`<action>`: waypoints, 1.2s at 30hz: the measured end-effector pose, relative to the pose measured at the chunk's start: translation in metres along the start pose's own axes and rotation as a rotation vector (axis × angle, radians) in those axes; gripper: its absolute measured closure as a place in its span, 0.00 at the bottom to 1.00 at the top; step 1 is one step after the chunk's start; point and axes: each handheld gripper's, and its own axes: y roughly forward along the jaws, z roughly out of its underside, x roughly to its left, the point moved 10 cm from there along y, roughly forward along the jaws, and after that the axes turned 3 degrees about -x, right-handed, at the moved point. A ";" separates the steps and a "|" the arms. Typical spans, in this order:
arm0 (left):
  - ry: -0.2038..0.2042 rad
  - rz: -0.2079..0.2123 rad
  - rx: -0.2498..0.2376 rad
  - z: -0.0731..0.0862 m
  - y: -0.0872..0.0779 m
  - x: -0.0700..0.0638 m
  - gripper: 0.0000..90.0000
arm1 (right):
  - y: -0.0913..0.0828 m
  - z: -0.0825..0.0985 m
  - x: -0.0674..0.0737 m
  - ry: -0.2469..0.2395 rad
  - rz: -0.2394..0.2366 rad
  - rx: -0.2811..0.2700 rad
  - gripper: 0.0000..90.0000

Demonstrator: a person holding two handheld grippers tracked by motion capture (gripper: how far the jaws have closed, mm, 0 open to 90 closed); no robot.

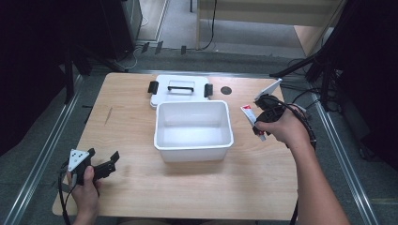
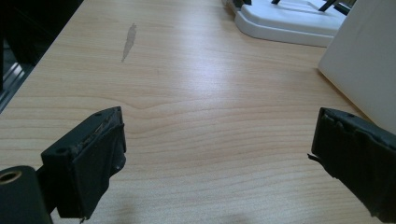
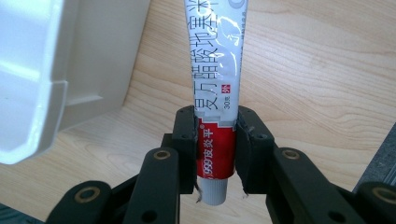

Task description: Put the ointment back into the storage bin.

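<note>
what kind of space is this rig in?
Probably a lab or data-collection workspace: a bare wooden table set between metal rails, dark stands with cables around it, and a person holding a sensor-topped left claw.

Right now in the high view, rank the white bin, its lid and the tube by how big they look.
1. White bin, largest.
2. Lid, partly hidden behind the bin, so less sure.
3. Tube, smallest, held in the right gripper.
</note>
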 end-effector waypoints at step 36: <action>-0.001 -0.002 0.001 0.000 0.000 0.000 0.04 | -0.021 -0.039 0.068 -0.148 -0.027 0.008 0.81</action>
